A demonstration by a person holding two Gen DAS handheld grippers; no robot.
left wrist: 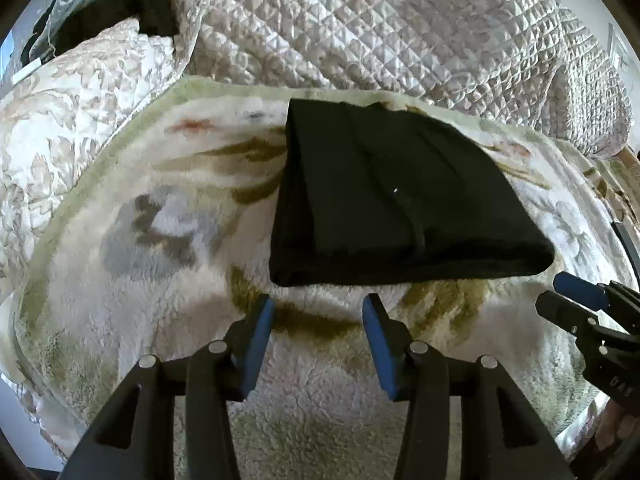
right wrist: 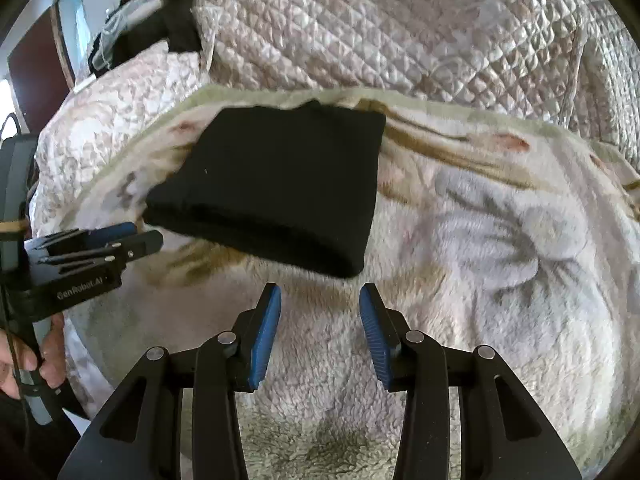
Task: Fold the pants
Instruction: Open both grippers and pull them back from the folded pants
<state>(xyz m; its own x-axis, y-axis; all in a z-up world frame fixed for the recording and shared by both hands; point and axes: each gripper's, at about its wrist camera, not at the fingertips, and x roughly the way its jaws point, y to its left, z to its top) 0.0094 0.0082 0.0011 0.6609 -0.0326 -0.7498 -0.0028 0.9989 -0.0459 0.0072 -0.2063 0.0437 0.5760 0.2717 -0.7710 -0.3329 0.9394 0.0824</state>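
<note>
Black pants [left wrist: 396, 200] lie folded into a compact rectangle on a fluffy floral blanket [left wrist: 140, 240]. They also show in the right wrist view [right wrist: 276, 188]. My left gripper [left wrist: 318, 304] is open and empty, just short of the pants' near edge. It shows from the side in the right wrist view [right wrist: 136, 236], left of the pants. My right gripper [right wrist: 320, 294] is open and empty, just below the pants' near right corner. It shows at the right edge of the left wrist view [left wrist: 560, 292].
A quilted cream bedspread [left wrist: 400, 28] covers the bed behind the blanket. A floral pillow [left wrist: 72, 88] lies at the left, with dark clothes [left wrist: 120, 12] piled behind it. A dark wooden door [right wrist: 36, 68] stands at far left.
</note>
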